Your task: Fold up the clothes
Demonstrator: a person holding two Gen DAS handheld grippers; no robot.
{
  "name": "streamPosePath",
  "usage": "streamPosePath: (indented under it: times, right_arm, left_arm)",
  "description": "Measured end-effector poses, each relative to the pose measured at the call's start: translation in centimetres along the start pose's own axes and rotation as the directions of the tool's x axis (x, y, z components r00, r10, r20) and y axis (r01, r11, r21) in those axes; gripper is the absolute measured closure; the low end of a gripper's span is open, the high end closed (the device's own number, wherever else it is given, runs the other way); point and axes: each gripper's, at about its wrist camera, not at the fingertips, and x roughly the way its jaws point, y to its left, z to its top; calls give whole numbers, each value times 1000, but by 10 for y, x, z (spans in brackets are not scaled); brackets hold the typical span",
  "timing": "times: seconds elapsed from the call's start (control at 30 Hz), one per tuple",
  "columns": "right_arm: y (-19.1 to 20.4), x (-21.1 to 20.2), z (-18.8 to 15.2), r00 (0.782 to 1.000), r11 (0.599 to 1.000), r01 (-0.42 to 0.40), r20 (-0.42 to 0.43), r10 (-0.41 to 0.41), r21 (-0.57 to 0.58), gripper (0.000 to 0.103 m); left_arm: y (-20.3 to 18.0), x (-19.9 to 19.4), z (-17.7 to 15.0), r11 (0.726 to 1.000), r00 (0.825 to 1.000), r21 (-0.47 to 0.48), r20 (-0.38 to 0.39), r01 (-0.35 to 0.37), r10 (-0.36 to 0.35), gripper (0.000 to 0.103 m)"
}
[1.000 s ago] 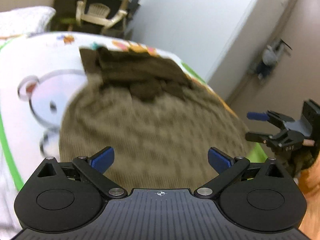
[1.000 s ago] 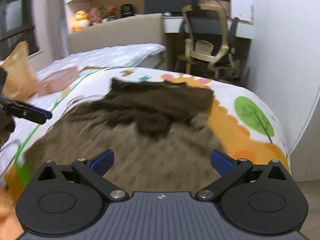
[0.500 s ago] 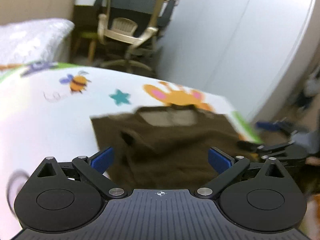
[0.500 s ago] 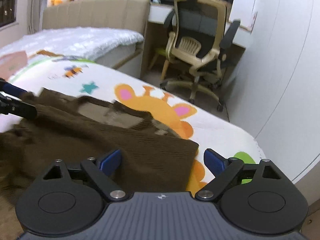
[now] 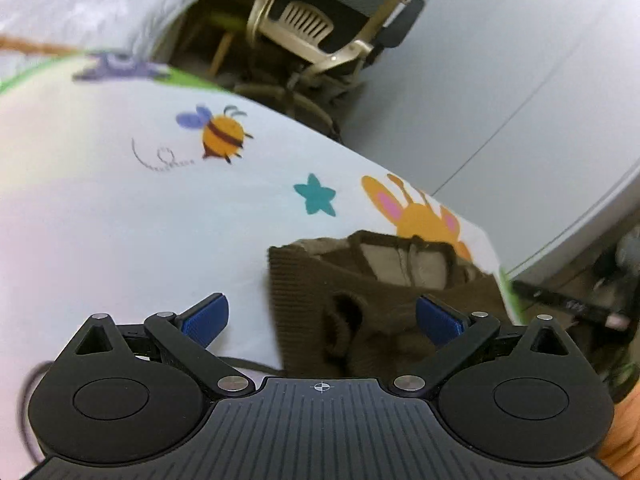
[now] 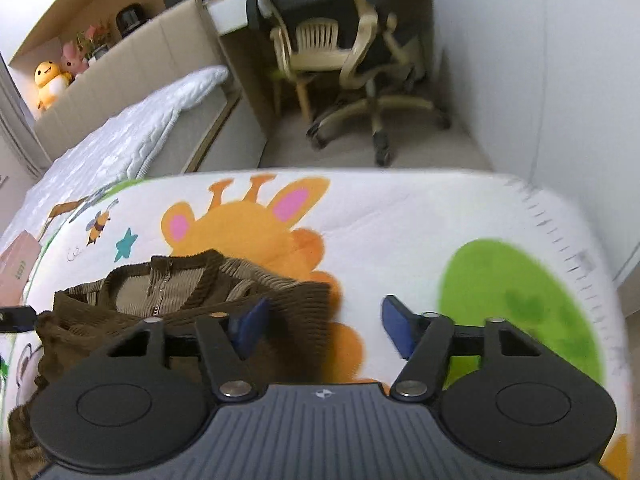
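Both grippers have swept up to the brown cardigan (image 6: 192, 304) shoulders; left gripper (image 5: 322, 316) wide, right gripper (image 6: 324, 326) has just been closing, half-narrowed over its shoulder corner, pads apparently not yet pressing — each should pinch a corner squarely before folding

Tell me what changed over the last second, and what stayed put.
Both grippers swept across the bed toward the collar end of the brown sweater. The right gripper has been closing its fingers, now straddling the sweater's right corner but not yet pinching it. The left gripper kept its fingers wide, over the left corner. The sweater, spread out before, now lies bunched at its collar end. The cartoon bedsheet and office chair stayed put.
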Motion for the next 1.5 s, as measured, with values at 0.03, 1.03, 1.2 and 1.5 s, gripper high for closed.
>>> streamPosePath:
  times: [0.03, 1.03, 1.2, 1.5]
  right_arm:
    - [1, 5, 1, 1000, 1000, -23, 3, 23, 5, 45]
    - [30, -166, -171, 989, 969, -143, 8, 148, -199, 90]
    - [30, -191, -184, 989, 953, -125, 44, 143, -277, 63]
    - [-3, -181, -144, 962, 969, -246, 126, 241, 17, 33]
  left_arm:
    - [-1, 6, 0, 1000, 1000, -6, -10, 1, -1, 1]
    - [-57, -97, -127, 955, 986, 246, -66, 167, -156, 81]
    - [-45, -101, -172, 957, 983, 253, -146, 144, -109, 60]
    - [-13, -129, -154, 971, 972, 42, -12, 237, -236, 17]
